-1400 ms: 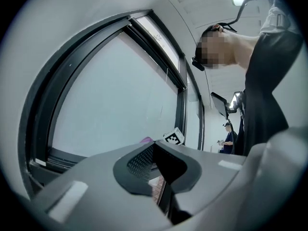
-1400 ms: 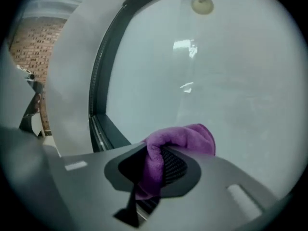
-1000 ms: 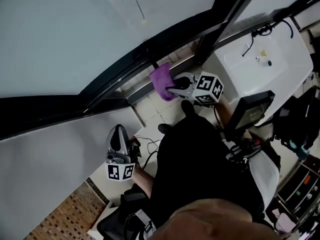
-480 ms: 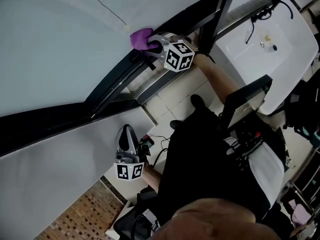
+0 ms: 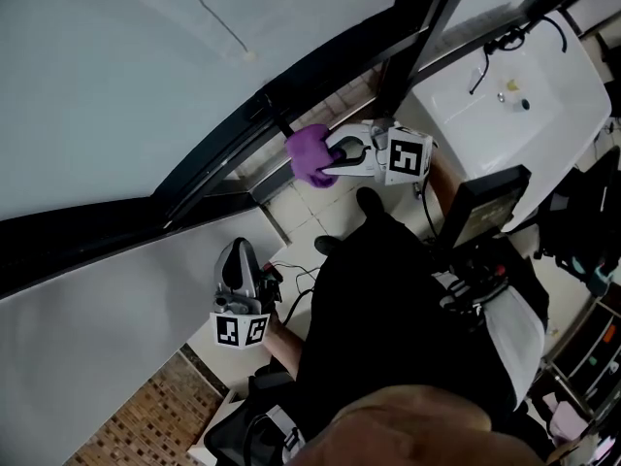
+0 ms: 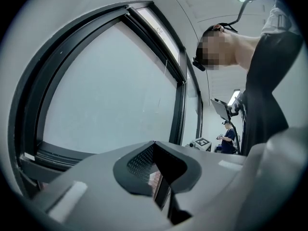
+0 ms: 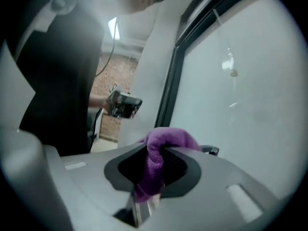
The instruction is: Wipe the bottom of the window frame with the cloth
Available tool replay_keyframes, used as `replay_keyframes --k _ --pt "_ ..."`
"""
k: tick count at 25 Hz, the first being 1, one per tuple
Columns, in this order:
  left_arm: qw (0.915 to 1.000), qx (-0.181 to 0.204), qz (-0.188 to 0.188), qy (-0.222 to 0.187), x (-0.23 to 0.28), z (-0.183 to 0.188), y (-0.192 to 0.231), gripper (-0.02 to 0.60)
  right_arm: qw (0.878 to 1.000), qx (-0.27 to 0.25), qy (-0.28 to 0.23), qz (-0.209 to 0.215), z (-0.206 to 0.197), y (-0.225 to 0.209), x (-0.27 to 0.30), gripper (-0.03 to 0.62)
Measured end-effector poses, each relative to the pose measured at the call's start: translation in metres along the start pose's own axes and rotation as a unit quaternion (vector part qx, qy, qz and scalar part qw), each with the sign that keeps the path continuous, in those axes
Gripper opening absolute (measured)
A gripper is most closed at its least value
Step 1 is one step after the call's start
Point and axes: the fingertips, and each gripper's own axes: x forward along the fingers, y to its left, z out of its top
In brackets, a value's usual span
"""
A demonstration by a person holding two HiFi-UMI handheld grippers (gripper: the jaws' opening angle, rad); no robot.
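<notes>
Three fault risks apply from this position, listed left to right; first, the left tool (image 5: pixel 236 255) hangs low beside the grey wall panel (image 5: pixel 107 328) with its pads (image 6: pixel 143 160) brought together on nothing, well apart from the work, so it cannot steady anything if the wipe goes wrong; second, the cloth (image 5: pixel 309 153) is bunched just beside the bottom rail of the window frame (image 5: pixel 228 158), contact with the rail not confirmable, and presents little flat area, so a pass may skip the recesses of the rail; third, the right tool (image 5: pixel 330 170) is clamped on only a narrow fold of the cloth, so drag along the rail may pull the fabric free; its hard jaw tips could then scrape the frame or strike the pane (image 5: pixel 116 76); a high pass could also snag the cord (image 5: pixel 249 55) hanging before the glass. Materials, in the same order: both tools have smooth grey moulded bodies with dark, finely ribbed pads; the wall panel is flat and matt; the frame is a dark, hard-edged rail with stepped channels, running diagonally up to the right; the pane is large, smooth and pale; the cord is thin with a small end knob; the cloth is purple, soft and napped, bulging over the jaw tops as a rounded wad; the floor tiles (image 5: pixel 296 212) below it are pale and square; the basin (image 5: pixel 514 95) at the far right is white and glossy.
</notes>
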Motion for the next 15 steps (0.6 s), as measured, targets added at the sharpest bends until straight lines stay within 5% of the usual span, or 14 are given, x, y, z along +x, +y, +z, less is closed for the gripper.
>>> replay_keyframes --k 1,3,6,9,13,15 --pt "1.0 0.0 -0.001 0.0 0.001 0.0 0.0 0.002 0.999 0.017 -0.037 -0.021 0.011 -0.012 -0.005 0.066" --pt "1.0 0.002 -0.002 0.0 0.003 0.002 -0.002 0.002 0.987 0.073 -0.058 -0.131 0.017 -0.065 -0.016 0.066" --pt "1.0 0.003 0.002 -0.003 0.001 0.004 -0.005 0.002 0.955 0.079 0.045 -0.281 -0.012 -0.152 -0.013 0.066" --pt "0.9999 0.004 0.01 -0.005 -0.002 0.006 -0.008 0.002 0.952 0.038 0.158 -0.261 -0.058 -0.176 0.03 0.066" --pt "0.9996 0.004 0.025 -0.009 -0.011 0.009 -0.007 0.002 0.95 0.021 0.205 -0.233 -0.071 -0.168 0.042 0.06" --pt "0.9995 0.006 0.03 -0.011 -0.014 0.011 -0.004 0.002 0.929 0.001 0.262 -0.263 -0.078 -0.173 0.02 0.061"
